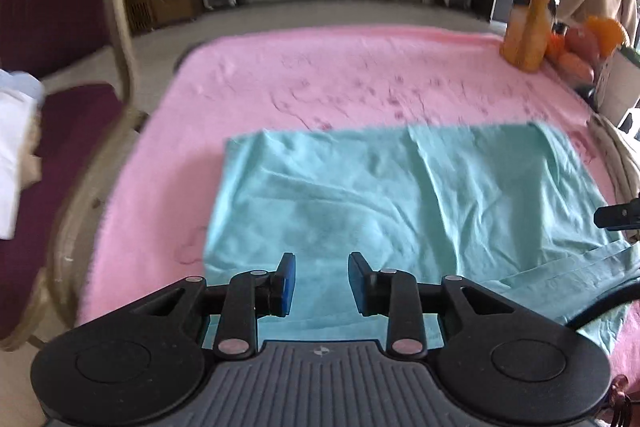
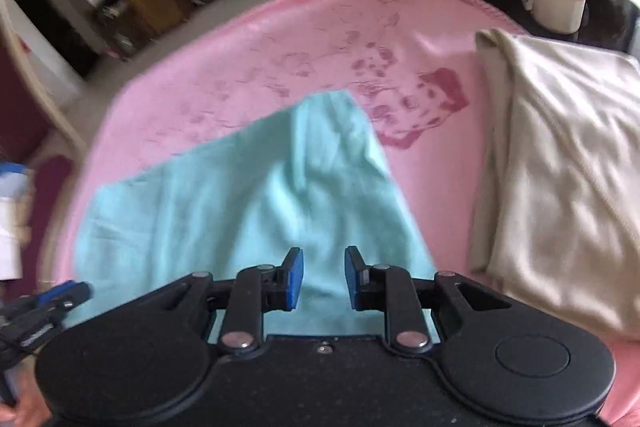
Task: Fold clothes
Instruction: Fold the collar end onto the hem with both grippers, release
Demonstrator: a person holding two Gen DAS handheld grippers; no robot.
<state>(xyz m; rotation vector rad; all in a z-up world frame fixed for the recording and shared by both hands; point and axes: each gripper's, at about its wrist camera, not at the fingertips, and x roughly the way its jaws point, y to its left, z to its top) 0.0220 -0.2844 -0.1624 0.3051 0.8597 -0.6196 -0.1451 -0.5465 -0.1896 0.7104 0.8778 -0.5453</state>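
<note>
Pink blanket (image 1: 360, 75) covering the table, printed pattern showing toward its far side; a dark red chair (image 1: 72, 115) standing at the left edge, an orange juice bottle (image 1: 534, 3) and fruit sitting at the far right corner. The teal garment (image 1: 360, 195) is lying spread on the near half of the blanket, wrinkled, looking partly folded with a loose flap trailing at the near right. A cream cloth (image 2: 560, 163) is lying just beside it to the right, apart. Left gripper (image 1: 322, 285) is hovering over the garment's near edge, jaws parted, grasping nothing. Right gripper (image 2: 324, 279) likewise released, empty, above the teal fabric. Judging this as between folds: next move likely calls for both claws pinching an edge or corners, then carrying it across.
</note>
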